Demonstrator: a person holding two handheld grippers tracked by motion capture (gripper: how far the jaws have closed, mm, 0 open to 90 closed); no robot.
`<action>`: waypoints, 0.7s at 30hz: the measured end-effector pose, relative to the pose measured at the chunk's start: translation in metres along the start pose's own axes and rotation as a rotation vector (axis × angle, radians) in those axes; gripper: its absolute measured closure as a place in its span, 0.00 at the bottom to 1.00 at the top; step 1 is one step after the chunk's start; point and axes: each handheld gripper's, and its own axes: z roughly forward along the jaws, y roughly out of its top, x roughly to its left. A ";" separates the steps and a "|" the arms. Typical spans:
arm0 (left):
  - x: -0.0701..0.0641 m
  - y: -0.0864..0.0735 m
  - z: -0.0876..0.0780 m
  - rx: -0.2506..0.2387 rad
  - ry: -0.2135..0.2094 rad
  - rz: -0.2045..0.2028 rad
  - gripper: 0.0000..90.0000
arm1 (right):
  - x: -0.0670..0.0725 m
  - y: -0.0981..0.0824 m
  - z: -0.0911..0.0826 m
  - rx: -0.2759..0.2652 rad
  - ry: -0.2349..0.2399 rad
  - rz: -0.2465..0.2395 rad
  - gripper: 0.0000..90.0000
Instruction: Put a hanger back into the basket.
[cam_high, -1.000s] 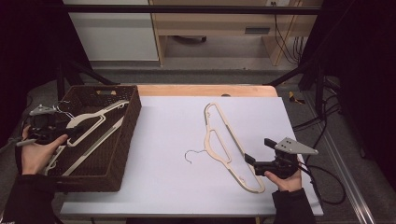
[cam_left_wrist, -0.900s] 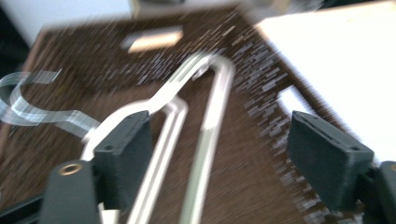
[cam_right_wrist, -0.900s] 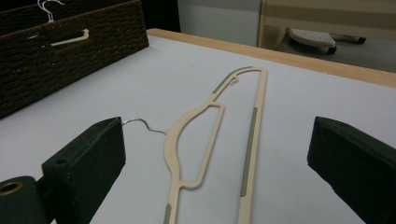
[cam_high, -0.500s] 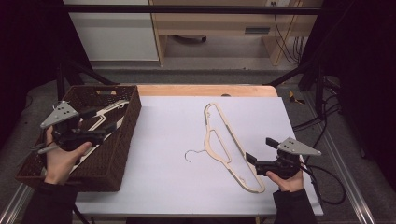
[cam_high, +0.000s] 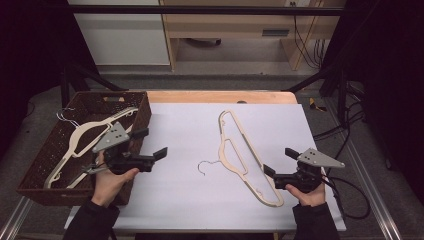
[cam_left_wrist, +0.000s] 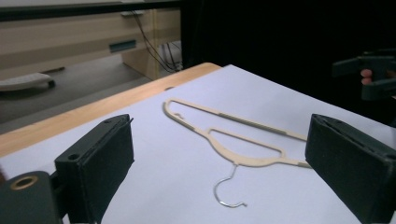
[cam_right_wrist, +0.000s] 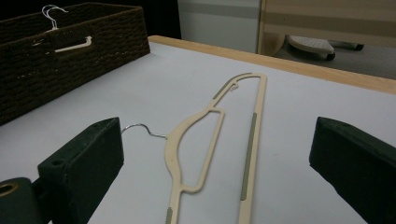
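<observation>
While both claws gape: hanger (cam_high: 240, 152) flat on table (cam_high: 180, 195), w/ basket (cam_high: 45, 150) left.

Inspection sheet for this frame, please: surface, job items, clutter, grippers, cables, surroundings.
Surface: white table cover, wooden edge at the far side.
Job's things: cream hanger flat on the cover; more hangers in the wicker basket.
Clutter: nothing seen.
Grippers: left gripper open, empty, by the basket's edge, jaws just opened; right gripper open, empty, near the hanger's end.
Cables: one trails from the right gripper.
Surroundings: wooden desk, dark curtains.
</observation>
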 end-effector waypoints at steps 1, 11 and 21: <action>-0.003 -0.001 0.005 0.011 -0.008 0.009 0.09 | 0.000 0.000 0.000 0.001 0.004 -0.003 0.04; -0.025 -0.009 0.053 0.090 -0.074 0.058 0.09 | 0.001 -0.001 0.002 0.006 0.001 0.001 0.03; -0.031 -0.026 0.102 0.200 -0.105 0.077 0.12 | 0.002 -0.001 0.001 -0.003 0.010 -0.001 0.04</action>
